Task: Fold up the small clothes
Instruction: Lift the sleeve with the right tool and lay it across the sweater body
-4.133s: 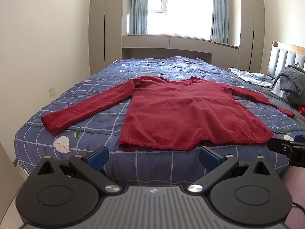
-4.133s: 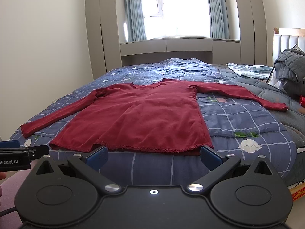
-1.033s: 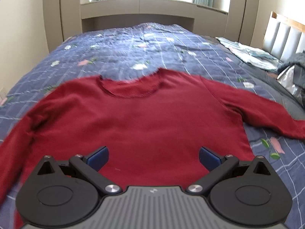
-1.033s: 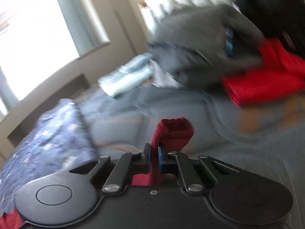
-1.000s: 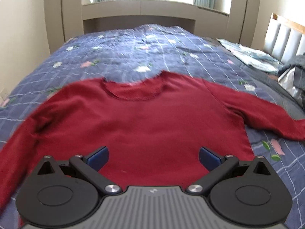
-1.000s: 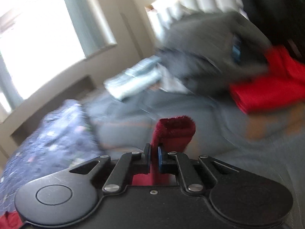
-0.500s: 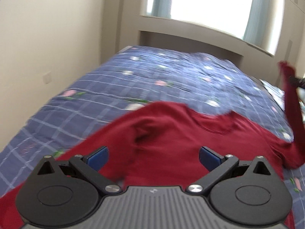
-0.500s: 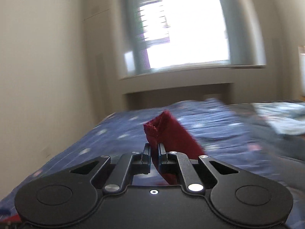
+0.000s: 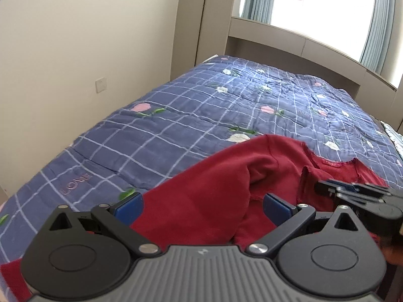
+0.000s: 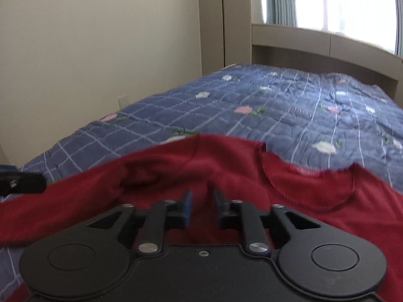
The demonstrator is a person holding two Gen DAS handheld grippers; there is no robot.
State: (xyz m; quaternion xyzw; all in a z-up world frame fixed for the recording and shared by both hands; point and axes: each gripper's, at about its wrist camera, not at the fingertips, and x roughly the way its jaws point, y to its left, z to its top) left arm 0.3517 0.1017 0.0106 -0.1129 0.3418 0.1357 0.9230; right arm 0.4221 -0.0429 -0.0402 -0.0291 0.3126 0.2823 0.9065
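Observation:
A dark red long-sleeved sweater (image 9: 201,196) lies flat on the blue checked quilt (image 9: 176,125). My left gripper (image 9: 202,206) hovers open over its left shoulder and sleeve, with nothing between the blue pads. My right gripper (image 10: 202,207) is low over the chest, just left of the neckline (image 10: 309,176). Its jaws are opening, a narrow gap between the pads, and red cloth shows in and under that gap. In the left wrist view the right gripper (image 9: 327,188) comes in from the right, and the folded-over sleeve cuff (image 9: 306,183) droops at its tips.
A beige wall with a socket (image 9: 100,85) runs along the bed's left edge. A wardrobe (image 9: 201,25) and a window ledge (image 9: 302,42) stand beyond the far end of the bed. The left gripper's tip (image 10: 22,182) shows at the left of the right wrist view.
My right gripper swung the pinched sleeve cuff from the headboard side across onto the sweater's chest, and its jaws have parted. My left gripper moved left toward the left shoulder and sleeve.

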